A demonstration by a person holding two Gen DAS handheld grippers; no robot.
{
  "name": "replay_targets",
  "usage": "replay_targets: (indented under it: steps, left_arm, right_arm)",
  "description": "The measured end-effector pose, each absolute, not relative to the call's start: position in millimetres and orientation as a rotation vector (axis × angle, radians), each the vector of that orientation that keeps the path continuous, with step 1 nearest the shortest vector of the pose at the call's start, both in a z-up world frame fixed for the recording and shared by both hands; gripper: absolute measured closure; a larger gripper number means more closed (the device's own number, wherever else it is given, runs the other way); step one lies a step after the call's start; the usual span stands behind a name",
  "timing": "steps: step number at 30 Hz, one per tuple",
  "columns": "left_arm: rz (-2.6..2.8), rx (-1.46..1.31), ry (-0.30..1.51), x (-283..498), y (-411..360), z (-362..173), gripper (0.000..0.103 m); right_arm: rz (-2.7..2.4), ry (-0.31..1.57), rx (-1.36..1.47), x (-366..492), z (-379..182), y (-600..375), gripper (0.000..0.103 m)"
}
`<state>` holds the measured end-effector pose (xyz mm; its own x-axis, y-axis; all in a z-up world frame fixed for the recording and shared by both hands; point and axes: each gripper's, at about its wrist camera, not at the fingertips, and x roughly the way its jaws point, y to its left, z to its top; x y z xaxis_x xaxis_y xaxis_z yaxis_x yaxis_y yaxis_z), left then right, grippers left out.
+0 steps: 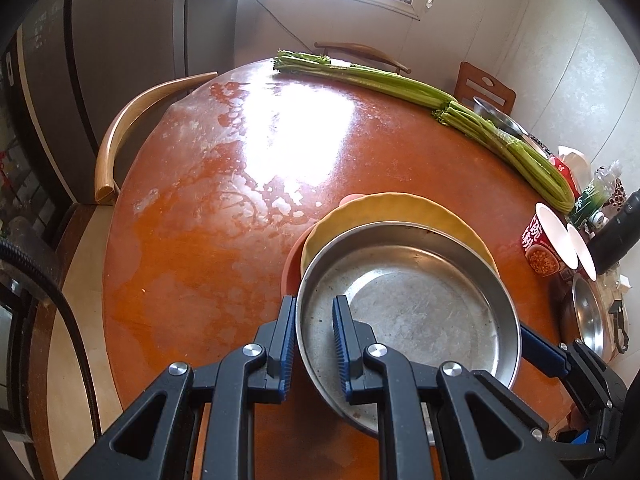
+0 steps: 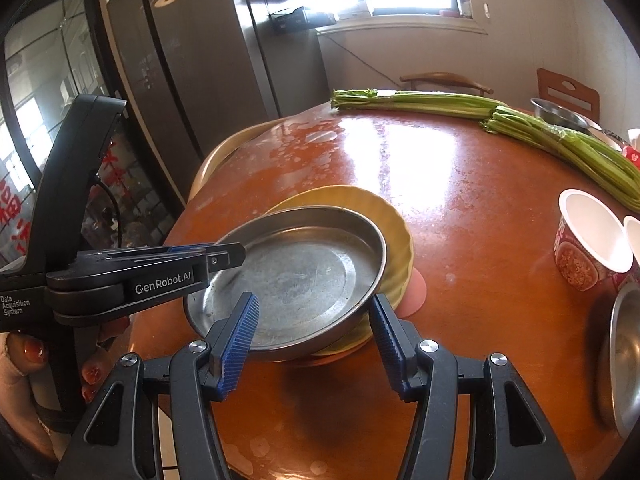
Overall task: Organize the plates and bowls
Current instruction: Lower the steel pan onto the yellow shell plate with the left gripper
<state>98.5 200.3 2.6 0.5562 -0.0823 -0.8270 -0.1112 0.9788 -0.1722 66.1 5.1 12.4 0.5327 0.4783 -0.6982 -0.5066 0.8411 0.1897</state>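
2 grippers clamping steel pan (image 1: 404,300) rim, over yellow plate (image 1: 400,208)

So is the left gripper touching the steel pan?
Touching. In the left wrist view the left gripper has one finger outside and one inside the steel pan rim, clamped shut on it.

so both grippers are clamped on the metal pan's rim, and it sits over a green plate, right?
Not green: the plate is yellow, clearest in the right wrist view. Left gripper and right gripper do grip the metal pan rim.
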Motion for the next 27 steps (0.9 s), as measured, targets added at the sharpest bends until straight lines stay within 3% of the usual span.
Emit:
replay_targets:
  steps: [27]
  left_arm:
    - [0.025, -0.189, 0.964, 108, 197, -5, 0.085]
  right_arm:
    - [0.559, 0.736, -0.165, 67, 2, 11, 0.044]
